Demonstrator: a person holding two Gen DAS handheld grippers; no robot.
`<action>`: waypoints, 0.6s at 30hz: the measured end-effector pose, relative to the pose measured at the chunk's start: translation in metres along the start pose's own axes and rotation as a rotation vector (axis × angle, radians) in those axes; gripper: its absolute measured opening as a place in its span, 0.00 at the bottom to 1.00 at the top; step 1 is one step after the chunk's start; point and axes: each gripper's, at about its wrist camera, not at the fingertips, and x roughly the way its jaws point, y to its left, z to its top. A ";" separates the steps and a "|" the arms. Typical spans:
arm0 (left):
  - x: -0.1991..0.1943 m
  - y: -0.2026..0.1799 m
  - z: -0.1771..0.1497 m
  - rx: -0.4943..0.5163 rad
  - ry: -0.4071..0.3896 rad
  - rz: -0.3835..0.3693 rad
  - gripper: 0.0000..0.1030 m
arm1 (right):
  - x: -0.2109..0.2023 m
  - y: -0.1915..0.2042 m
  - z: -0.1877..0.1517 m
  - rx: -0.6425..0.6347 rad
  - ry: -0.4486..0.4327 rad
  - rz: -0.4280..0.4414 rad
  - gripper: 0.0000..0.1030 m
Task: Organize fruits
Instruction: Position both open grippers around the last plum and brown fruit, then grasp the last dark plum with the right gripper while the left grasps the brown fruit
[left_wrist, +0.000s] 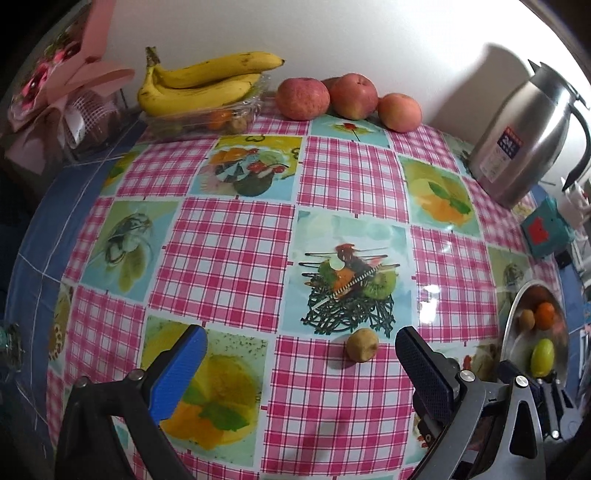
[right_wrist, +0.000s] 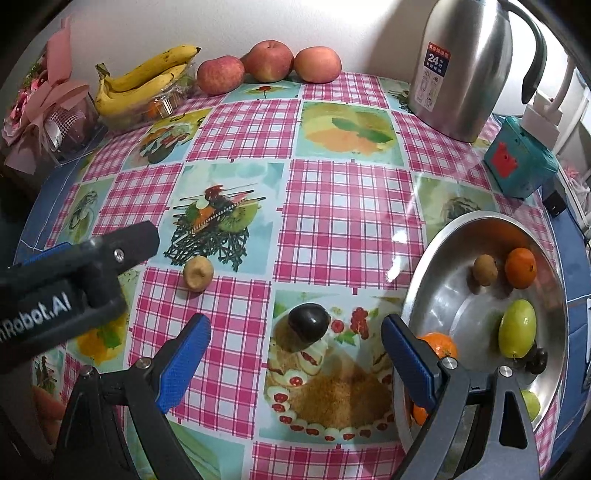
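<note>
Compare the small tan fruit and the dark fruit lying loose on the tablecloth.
The tan fruit is pale brown and matte; the dark fruit is near black and glossy. The tan fruit looks smaller. The tan fruit lies on pink check, ahead of the left gripper; the dark fruit lies on a printed picture, between the right gripper fingers. Both sit outside the metal bowl, ungripped.

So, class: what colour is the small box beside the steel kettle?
Teal with a red panel; clearest in the right wrist view.
</note>
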 end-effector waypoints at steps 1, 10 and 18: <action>0.001 -0.002 0.000 0.007 0.003 -0.009 1.00 | 0.000 0.000 0.000 0.002 0.000 0.000 0.91; 0.011 -0.019 -0.005 0.048 0.027 -0.053 0.98 | -0.003 -0.004 0.000 0.030 -0.020 0.012 0.88; 0.025 -0.025 -0.009 0.048 0.068 -0.103 0.73 | 0.005 -0.007 -0.003 0.033 0.006 0.002 0.65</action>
